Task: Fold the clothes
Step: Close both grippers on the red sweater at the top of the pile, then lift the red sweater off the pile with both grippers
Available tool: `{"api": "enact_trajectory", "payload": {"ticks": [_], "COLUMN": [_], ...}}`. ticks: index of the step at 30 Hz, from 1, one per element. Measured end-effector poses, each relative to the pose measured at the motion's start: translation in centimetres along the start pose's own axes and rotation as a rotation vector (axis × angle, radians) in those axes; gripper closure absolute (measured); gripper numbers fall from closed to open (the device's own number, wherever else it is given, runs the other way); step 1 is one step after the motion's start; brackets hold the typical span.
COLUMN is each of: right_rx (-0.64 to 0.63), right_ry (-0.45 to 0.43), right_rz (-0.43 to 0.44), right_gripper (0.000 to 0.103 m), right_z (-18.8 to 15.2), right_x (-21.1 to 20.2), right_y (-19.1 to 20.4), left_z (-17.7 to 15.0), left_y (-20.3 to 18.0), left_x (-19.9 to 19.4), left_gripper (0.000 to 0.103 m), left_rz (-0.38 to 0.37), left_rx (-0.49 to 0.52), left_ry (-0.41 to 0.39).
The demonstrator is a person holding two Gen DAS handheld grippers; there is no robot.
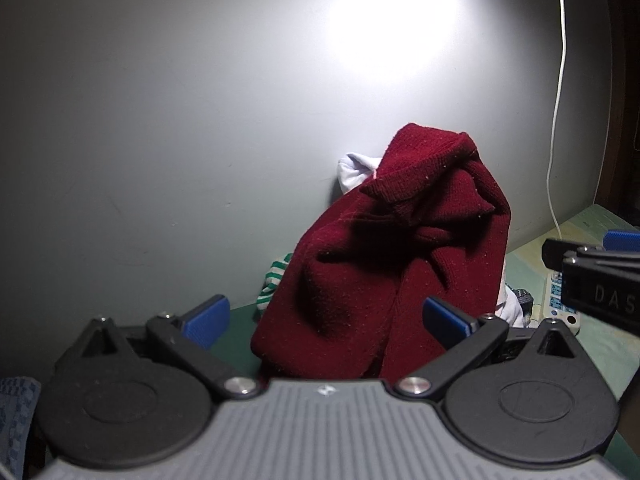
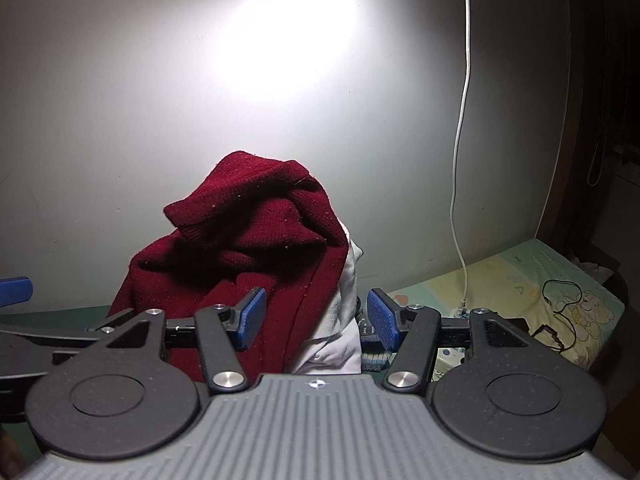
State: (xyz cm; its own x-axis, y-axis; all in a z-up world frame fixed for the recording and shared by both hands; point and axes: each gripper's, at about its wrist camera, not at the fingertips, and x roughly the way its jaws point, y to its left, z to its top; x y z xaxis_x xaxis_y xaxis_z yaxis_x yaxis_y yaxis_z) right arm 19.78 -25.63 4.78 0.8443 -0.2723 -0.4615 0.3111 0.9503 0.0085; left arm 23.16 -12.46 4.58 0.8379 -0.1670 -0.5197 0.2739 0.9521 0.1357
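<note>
Both my claws, left [image 1: 326,318] and right [image 2: 316,318], gape empty; grabbing the heaped dark-red knitted sweater [image 1: 400,248] could drag the white garment [image 2: 340,344] along.

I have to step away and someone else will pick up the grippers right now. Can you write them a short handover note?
Left gripper: open, holding nothing, aimed at the pile.
Right gripper: open, holding nothing, also facing the pile.
Clothes: a dark red knit sweater lies crumpled on top of a heap against the wall, over a white garment and a green-striped one.
Done: nothing visibly folded.
Left: pull out the sweater, spread it flat, fold it, then the rest.
</note>
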Motion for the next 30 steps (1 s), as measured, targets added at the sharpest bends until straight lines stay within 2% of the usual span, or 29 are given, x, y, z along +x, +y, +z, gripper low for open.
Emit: {"api": "enact_trajectory", "payload": {"ticks": [5, 9, 14, 16, 18, 19, 20, 23, 24, 25, 26, 27, 29, 30], "right_rx": [0.012, 0.02, -0.056, -0.087, -0.079, -0.055, -0.031, 0.099, 0.107, 0.09, 0.069, 0.049, 0.043, 0.043], "right_ry": [-0.003, -0.011, 0.018, 0.011, 0.013, 0.028, 0.044, 0.065, 0.051, 0.035, 0.019, 0.001, -0.033, -0.049], "right_rz": [-0.028, 0.004, 0.099, 0.095, 0.086, 0.092, 0.097, 0.151, 0.16, 0.155, 0.147, 0.139, 0.141, 0.144], "right_gripper": [0.043, 0.043, 0.042, 0.042, 0.043, 0.057, 0.091, 0.094, 0.094, 0.094, 0.094, 0.094, 0.094, 0.094], "right_z": [1.6, 3.2, 3.9, 3.8, 3.8, 3.9, 3.9, 3.7, 3.6, 3.5, 3.3, 3.2, 3.2, 3.2], "right_x": [6.2, 10.3, 14.2, 15.2, 16.2, 16.9, 17.5, 18.3, 18.0, 17.6, 17.1, 16.5, 14.6, 13.6], "right_y": [-2.2, -2.9, -2.2, -1.9, -2.2, -2.6, -3.0, -4.8, -5.0, -4.9, -4.7, -4.4, -4.1, -4.0], "left_z": [1.3, 2.9, 4.7, 5.1, 5.4, 5.4, 5.5, 5.4, 5.4, 5.3, 5.3, 5.3, 5.3, 5.3], "left_y": [-1.0, -2.2, -3.2, -3.3, -3.4, -3.4, -3.4, -3.2, -3.0, -2.8, -2.6, -2.5, -2.1, -2.0], "left_x": [5.1, 7.9, 9.9, 10.4, 10.9, 11.2, 11.4, 11.5, 11.3, 11.2, 11.0, 10.7, 9.9, 9.1], "left_gripper": [0.001, 0.001, 0.001, 0.002, 0.012, 0.016, 0.022, 0.042, 0.051, 0.054, 0.062, 0.074, 0.086, 0.088], "left_rz": [-0.068, -0.098, -0.141, -0.156, -0.171, -0.181, -0.187, -0.185, -0.188, -0.194, -0.199, -0.2, -0.193, -0.183], "left_rx": [0.014, 0.026, 0.04, 0.034, 0.029, 0.029, 0.026, 0.008, -0.001, -0.011, -0.021, -0.03, -0.044, -0.046], "left_ry": [0.034, 0.023, -0.001, -0.013, -0.014, -0.006, -0.004, -0.015, -0.015, -0.014, -0.012, -0.012, -0.016, -0.028]}}
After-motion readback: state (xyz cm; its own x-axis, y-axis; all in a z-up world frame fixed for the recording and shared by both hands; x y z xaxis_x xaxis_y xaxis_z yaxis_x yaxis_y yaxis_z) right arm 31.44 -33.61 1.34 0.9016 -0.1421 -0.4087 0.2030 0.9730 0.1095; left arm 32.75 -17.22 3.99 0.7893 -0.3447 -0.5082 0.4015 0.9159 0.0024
